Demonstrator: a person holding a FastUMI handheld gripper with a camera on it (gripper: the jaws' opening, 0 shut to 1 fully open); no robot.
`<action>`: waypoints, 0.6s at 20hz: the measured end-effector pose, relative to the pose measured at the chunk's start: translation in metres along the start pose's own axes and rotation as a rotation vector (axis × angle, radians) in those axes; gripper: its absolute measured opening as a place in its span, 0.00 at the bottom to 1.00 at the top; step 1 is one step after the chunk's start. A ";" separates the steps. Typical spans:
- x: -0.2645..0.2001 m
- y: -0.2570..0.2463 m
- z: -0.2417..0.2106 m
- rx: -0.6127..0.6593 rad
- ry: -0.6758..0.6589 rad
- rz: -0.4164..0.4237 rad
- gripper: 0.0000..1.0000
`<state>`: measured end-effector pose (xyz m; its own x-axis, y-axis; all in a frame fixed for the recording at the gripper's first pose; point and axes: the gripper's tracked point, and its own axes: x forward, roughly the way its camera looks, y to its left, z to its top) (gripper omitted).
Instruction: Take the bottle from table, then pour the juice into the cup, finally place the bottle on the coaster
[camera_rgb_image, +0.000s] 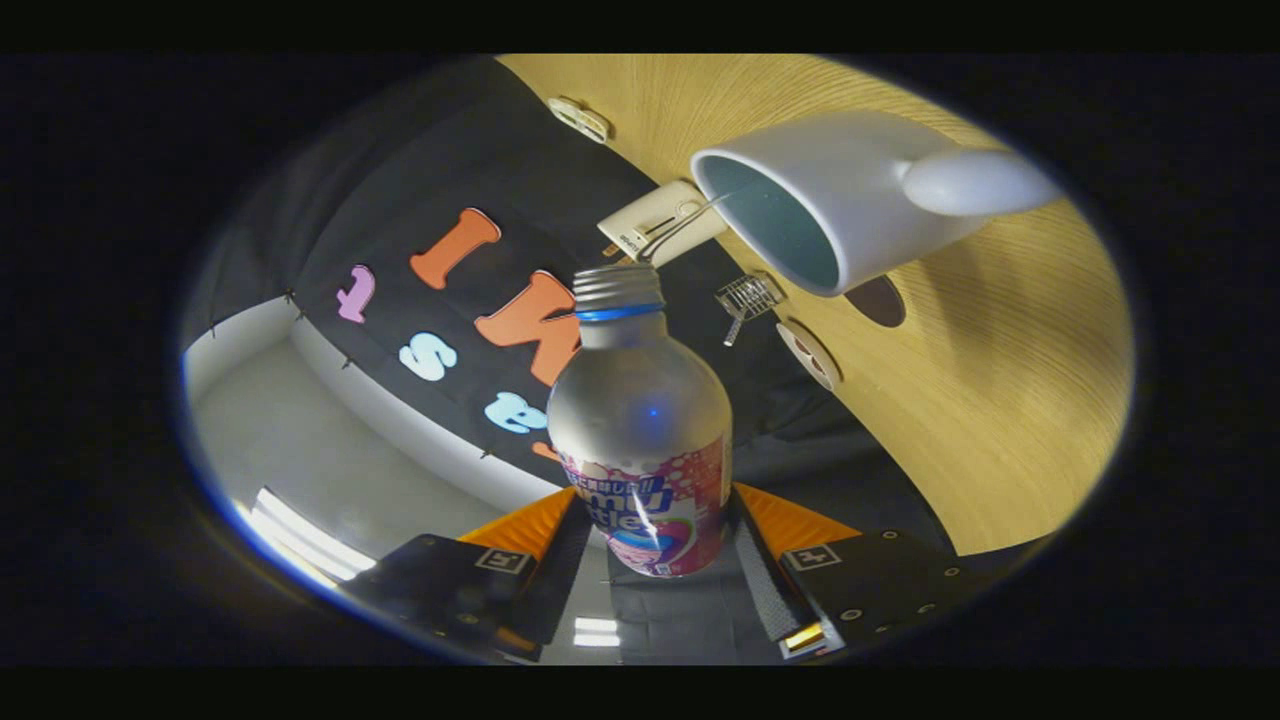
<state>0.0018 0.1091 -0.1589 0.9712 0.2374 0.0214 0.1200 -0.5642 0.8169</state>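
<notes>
- Gripper (655, 560) clenched on the bottle (640, 440): both fingers press the labelled lower body, one on each side.
- Bottle: frosted silver body, pink-and-white label, blue neck ring, threaded mouth with no cap on it. It is held off the table (1010, 380).
- The whole scene appears rotated in the gripper view, so the wooden table runs as a slanted surface beyond and to one side of the bottle. I cannot tell the true tilt angle of the bottle.
- Cup (850, 195): white mug with a blue-green inside and its handle turned away from the bottle. It stands on the table near the table's edge, its open mouth facing the bottle neck. The bottle mouth is near the cup rim and not touching it.
- Coaster (878, 300): a dark round patch on the table just beside the cup's base, partly covered by the cup.
- Small wire basket (748, 298) and a round white object (808, 355) sit at the table's edge by the booth wall.
- No liquid stream is visible between the bottle and the cup.
</notes>
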 end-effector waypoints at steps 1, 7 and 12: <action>0.000 0.001 -0.001 0.001 0.002 0.002 0.76; -0.002 0.004 -0.003 0.011 0.001 0.024 0.77; -0.003 0.002 -0.005 -0.001 -0.004 0.019 0.76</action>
<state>-0.0016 0.1113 -0.1549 0.9740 0.2238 0.0347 0.1014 -0.5679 0.8168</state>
